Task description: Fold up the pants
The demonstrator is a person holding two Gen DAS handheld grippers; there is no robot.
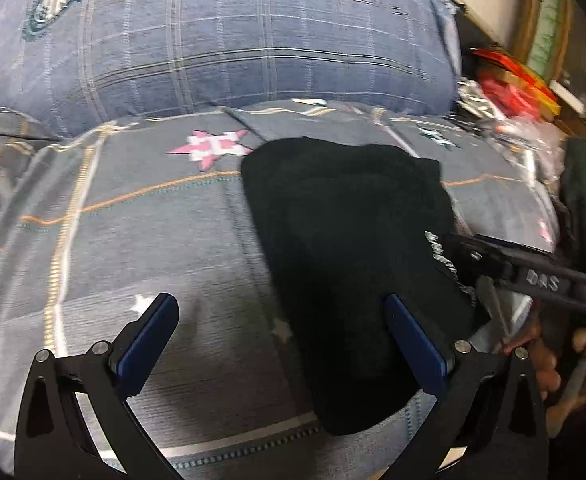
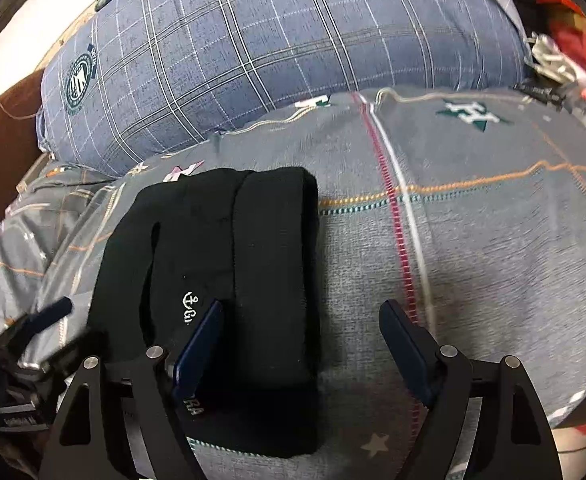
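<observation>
The black pants (image 1: 349, 264) lie folded into a compact stack on the grey patterned bedspread (image 1: 133, 232). They also show in the right wrist view (image 2: 229, 264), with white embroidered lettering on top. My left gripper (image 1: 281, 312) is open and empty; its right finger is over the pants' near edge. My right gripper (image 2: 301, 316) is open and empty; its left finger is over the pants, its right finger over bare bedspread (image 2: 473, 240). The right gripper also shows at the right of the left wrist view (image 1: 533, 276), beside the pants.
A blue plaid pillow (image 1: 213, 40) lies behind the pants, also in the right wrist view (image 2: 293, 32). Red and shiny clutter (image 1: 509, 88) sits at the bed's far right. The left gripper shows at the lower left of the right wrist view (image 2: 45, 328).
</observation>
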